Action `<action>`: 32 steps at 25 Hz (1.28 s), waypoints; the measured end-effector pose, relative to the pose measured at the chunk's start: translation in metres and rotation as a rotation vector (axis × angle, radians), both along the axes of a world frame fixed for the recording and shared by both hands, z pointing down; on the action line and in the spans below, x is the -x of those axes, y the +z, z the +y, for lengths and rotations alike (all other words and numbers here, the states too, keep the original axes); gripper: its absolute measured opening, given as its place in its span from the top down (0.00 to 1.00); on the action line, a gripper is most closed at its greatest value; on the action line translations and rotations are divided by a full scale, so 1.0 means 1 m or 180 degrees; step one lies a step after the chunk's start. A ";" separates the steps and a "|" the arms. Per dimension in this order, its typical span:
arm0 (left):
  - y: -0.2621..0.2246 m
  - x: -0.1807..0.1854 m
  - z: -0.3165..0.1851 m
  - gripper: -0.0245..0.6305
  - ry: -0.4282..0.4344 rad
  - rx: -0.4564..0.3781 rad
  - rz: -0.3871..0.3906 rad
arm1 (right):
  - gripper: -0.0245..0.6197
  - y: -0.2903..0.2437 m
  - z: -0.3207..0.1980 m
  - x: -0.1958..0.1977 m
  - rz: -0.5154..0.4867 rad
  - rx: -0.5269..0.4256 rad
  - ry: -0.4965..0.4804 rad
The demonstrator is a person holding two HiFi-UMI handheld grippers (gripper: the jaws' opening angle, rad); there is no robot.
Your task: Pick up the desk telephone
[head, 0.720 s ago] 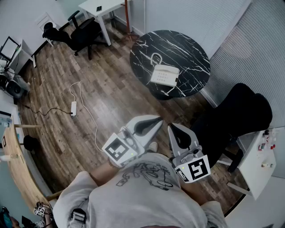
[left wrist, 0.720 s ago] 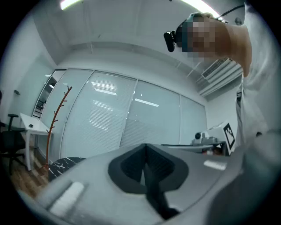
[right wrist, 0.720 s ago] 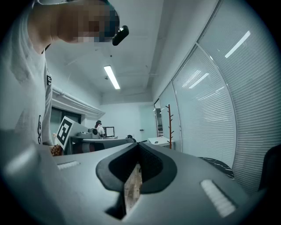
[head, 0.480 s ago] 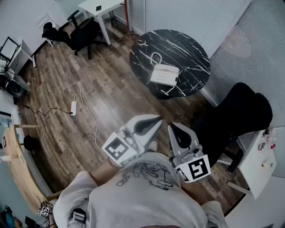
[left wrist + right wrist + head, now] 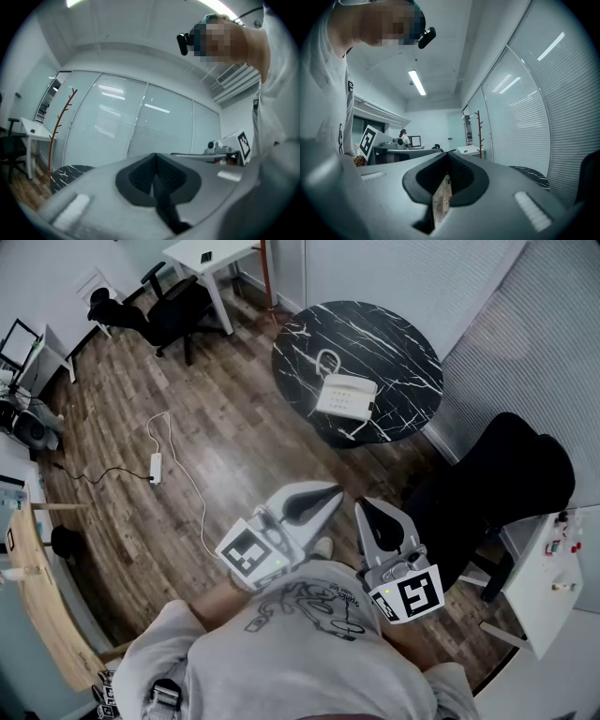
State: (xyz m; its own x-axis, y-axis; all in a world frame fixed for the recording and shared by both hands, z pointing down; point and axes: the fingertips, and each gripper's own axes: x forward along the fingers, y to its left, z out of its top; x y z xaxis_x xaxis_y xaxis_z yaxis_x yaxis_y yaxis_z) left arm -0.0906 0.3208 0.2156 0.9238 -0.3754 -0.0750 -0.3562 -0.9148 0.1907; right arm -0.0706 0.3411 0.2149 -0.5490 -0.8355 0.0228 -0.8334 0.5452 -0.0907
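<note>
A white desk telephone [image 5: 346,397] with a coiled cord lies on the near side of a round black marble table [image 5: 394,338] in the head view. Both grippers are held close to the person's chest, well short of the table. My left gripper [image 5: 328,495] is shut and holds nothing. My right gripper [image 5: 364,510] is also shut and empty. In the left gripper view the closed jaws [image 5: 154,176] point level towards a blind-covered glass wall, with the table's edge [image 5: 70,172] at lower left. The right gripper view shows its closed jaws [image 5: 446,180] aimed across the office; the phone is hidden there.
A black office chair [image 5: 497,484] stands right of the table. A white power strip [image 5: 156,467] and cable lie on the wooden floor at left. A white desk [image 5: 211,254] with another chair [image 5: 159,310] is at the back. A coat stand [image 5: 58,126] rises by the glass wall.
</note>
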 end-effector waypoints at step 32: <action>0.020 -0.055 0.006 0.96 -0.0109 0.0162 -0.0041 | 0.95 0.017 0.007 -0.056 -0.0068 0.0069 -0.0104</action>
